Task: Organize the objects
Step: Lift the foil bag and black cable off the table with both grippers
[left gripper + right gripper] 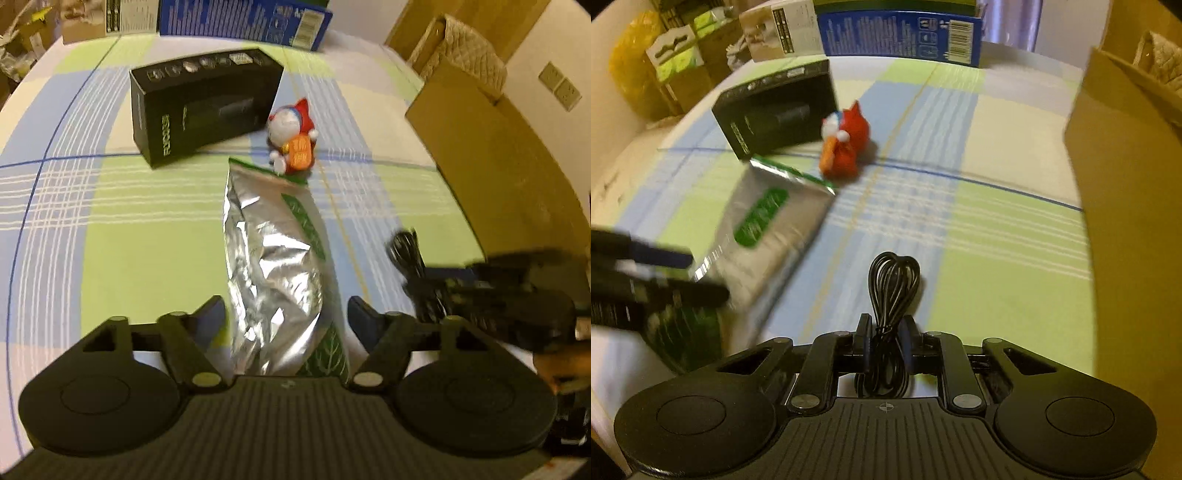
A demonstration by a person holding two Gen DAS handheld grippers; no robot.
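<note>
Foil pouch (275,273), silver with green printed panels, fills the centre of the left wrist view, running from the lower middle of the frame up toward the centre on a checked cloth (110,229) of green, blue and white. The left gripper (286,314) sits at the bottom of the frame with its two dark fingers spread wide on either side of the pouch's near end; whether they press on it cannot be told. Above the pouch, just past its far edge, lies a small red and white toy figure (293,138), and to the upper left of that stands a black box (203,107). A brown cardboard box (491,158) rises along the right edge, and the other gripper, blurred, shows at the lower right with a dark cable bundle. In the right wrist view, the right gripper (886,343) at the bottom centre has its fingers drawn close together, clamped on a coiled black cable (894,280) whose loops stand up above the fingertips. The foil pouch (764,229) lies at centre left, blurred, with the left gripper (679,277) a dark smear at the left edge. The toy figure (846,144) and black box (775,114) sit in the upper left, the cardboard box (1126,184) on the right.
</note>
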